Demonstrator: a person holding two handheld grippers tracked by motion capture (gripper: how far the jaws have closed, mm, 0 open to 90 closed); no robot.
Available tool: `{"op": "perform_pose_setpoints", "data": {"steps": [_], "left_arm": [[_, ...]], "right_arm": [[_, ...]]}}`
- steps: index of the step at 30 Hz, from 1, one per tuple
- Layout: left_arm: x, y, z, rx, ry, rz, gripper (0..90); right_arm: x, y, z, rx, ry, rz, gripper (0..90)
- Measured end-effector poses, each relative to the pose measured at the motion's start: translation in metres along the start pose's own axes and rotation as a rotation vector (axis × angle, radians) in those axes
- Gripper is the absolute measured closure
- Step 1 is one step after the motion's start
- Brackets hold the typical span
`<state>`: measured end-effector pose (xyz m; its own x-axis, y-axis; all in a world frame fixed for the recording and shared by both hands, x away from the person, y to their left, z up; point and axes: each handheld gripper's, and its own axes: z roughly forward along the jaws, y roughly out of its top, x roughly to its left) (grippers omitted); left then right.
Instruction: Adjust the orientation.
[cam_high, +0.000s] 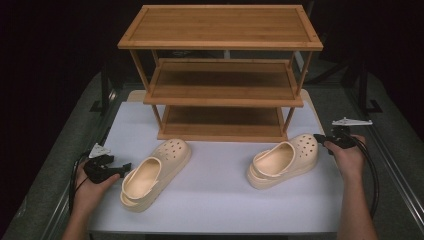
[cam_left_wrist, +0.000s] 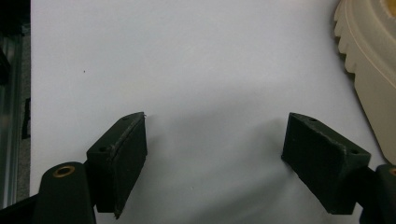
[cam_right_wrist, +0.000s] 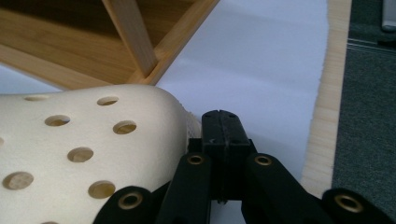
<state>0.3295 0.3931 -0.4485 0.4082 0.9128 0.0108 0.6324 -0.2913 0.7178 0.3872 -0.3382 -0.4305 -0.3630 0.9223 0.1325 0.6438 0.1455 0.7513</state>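
Observation:
Two cream clogs lie on the white table cover in front of a three-tier wooden shoe rack. The left clog lies on a slant, and my left gripper stands open just left of its heel with bare cover between the pads; the clog's ridged sole shows at the right edge of the left gripper view. The right clog points its toe at my right gripper. That gripper is shut with nothing in it, its tip right beside the holed toe.
The rack's lowest shelf stands just behind the clogs, and its leg is close ahead of the right gripper. The white cover ends near the right hand at a wooden table edge. Dark floor surrounds the table.

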Motion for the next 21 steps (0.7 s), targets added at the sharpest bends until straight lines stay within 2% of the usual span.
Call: {"op": "perform_pose_setpoints", "data": {"steps": [6,12,20,21], "left_arm": [[0.0,0.0,0.0,0.0,0.0,0.001,21.2],[0.0,0.0,0.0,-0.001,0.001,0.0,21.2],[0.0,0.0,0.0,0.0,0.001,0.001,21.2],[0.0,0.0,0.0,0.0,0.0,0.001,21.2]], "right_arm": [[0.012,0.002,0.004,0.012,0.037,-0.035,89.8],[0.033,0.004,0.008,0.028,0.066,-0.089,89.8],[0.056,0.008,0.014,0.051,0.087,-0.128,89.8],[0.063,0.01,0.016,0.056,0.096,-0.142,89.8]]}}
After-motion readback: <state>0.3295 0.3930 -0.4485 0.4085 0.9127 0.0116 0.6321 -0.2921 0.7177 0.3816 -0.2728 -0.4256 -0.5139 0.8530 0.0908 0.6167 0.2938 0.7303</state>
